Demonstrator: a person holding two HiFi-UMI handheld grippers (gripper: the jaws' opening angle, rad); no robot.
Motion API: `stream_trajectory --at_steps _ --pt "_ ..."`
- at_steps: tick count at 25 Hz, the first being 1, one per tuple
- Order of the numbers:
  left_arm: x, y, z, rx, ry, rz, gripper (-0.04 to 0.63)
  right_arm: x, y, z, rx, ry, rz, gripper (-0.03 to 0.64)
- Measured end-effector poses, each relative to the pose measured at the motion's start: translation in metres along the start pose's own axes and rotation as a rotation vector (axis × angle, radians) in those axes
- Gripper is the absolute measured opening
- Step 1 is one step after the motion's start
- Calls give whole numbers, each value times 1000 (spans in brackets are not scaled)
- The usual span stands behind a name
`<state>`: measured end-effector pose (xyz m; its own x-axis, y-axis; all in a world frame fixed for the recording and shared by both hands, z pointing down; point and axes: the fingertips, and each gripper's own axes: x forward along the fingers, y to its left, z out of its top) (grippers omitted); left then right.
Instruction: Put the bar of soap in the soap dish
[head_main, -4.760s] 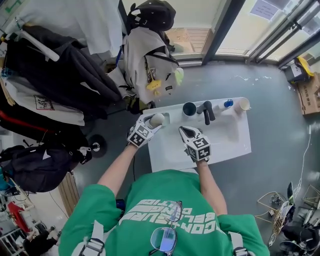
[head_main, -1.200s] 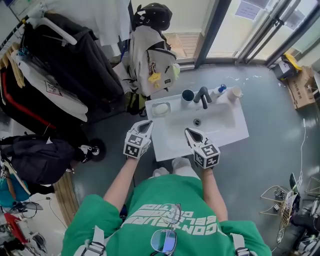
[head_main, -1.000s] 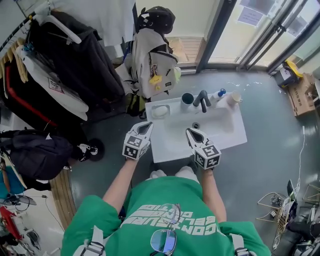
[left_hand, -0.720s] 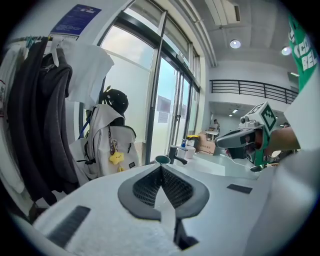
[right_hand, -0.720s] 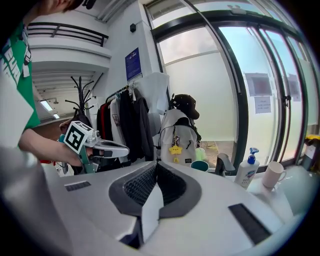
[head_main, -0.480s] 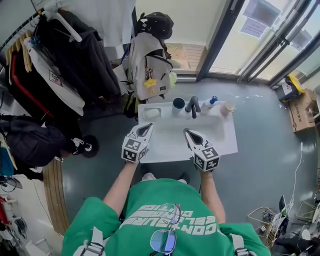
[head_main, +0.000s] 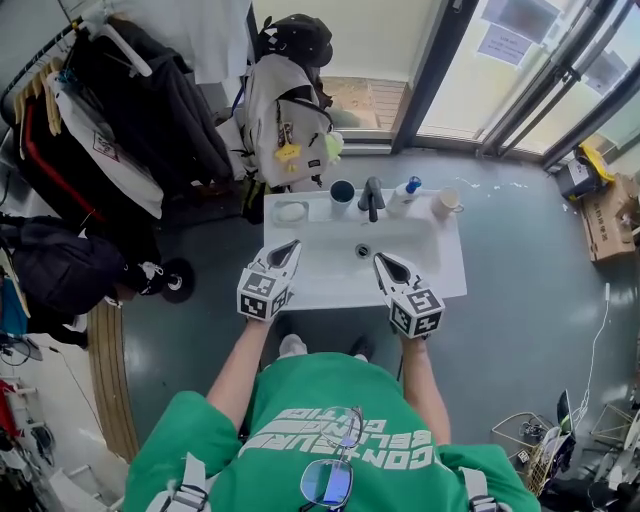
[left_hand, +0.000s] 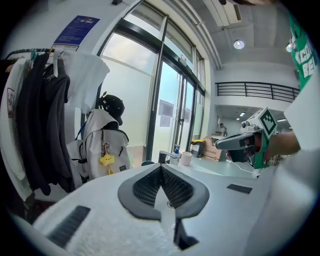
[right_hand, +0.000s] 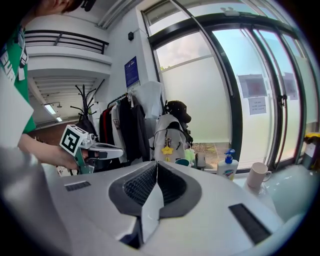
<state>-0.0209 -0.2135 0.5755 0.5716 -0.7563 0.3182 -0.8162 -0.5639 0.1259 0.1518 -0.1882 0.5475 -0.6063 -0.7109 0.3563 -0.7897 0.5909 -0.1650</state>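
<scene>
Hovering at washbasin (head_main: 440, 278) front edge: my left gripper (head_main: 285, 249), right gripper (head_main: 386, 263), jaws together, empty | bar of soap (head_main: 292, 211) in soap dish (head_main: 276, 213), back-left corner | placement seems done; next, I withdraw.

Right gripper (right_hand: 156, 166) jaws closed and empty, soap bottle (right_hand: 228, 166) and mug (right_hand: 257, 175) beyond
</scene>
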Motion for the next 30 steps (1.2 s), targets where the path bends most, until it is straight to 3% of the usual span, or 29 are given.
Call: stream_trajectory --at_steps 10,30 --pt "-3 -31 -3 4 -3 -5 9 -31 -13 -15 22 5 -12 14" --pt "-13 -45 -6 -9 -10 37 9 -44 -15 -22 -19 24 16 14"
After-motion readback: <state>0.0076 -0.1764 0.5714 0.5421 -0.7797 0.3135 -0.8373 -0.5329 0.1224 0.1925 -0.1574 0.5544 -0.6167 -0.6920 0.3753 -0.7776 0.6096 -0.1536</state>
